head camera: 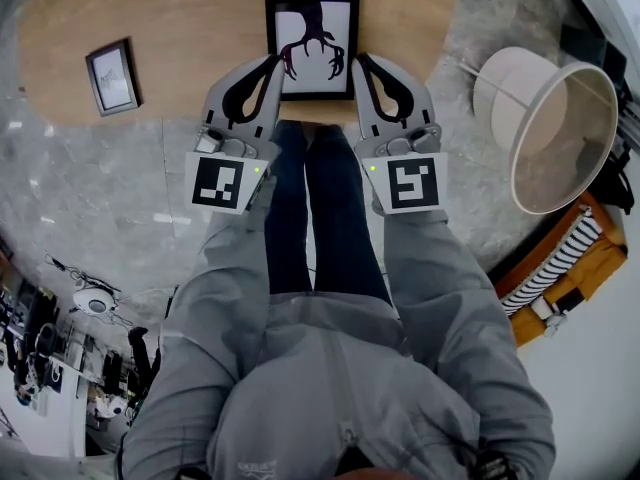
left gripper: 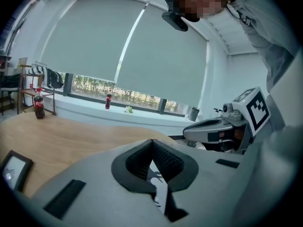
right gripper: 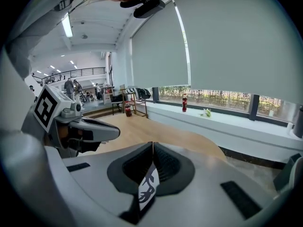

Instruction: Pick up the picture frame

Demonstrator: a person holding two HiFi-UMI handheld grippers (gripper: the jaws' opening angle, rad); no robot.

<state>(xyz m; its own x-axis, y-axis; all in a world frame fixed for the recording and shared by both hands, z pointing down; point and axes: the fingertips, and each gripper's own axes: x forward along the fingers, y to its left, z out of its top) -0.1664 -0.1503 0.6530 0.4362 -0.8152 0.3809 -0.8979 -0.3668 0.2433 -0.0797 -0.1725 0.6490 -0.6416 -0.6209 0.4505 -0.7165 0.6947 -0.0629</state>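
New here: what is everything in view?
picture frame: one, black, at the table's near edge
small picture frame: one, dark grey, on the table, left
table: one, light wood, ahead of the person
lampshade: one, white, at right
soda bottles: two, dark, red labels, table's far end and windowsill
left gripper: one, grey, shut on the picture frame's left side
right gripper: one, grey, shut on its right side
person: one, grey hoodie, dark jeans

picture frame [head camera: 312, 46] between left gripper [head camera: 271, 65], right gripper [head camera: 363, 63] | small frame [head camera: 112, 77] left, on table [head camera: 190, 23]
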